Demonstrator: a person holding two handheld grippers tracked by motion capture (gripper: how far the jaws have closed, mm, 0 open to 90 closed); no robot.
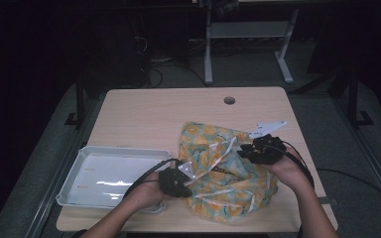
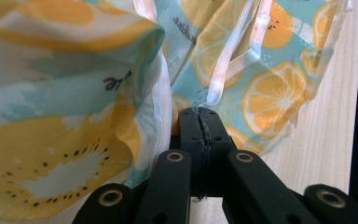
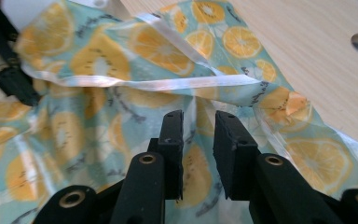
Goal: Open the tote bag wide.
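Thin citrus-print cloth [image 1: 223,171] lay crumpled on the table [image 1: 144,114] beside the tray [image 1: 79,158]. Left gripper [image 2: 200,112] pinched its white hem; right gripper [image 3: 198,121] gaped slightly, empty. Looked floppy and light, so grabbing the hemmed edge seemed smartest.

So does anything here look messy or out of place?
Only the fruit-print cloth: it lies crumpled in a heap on the table, not flat. The tray beside it sits square.
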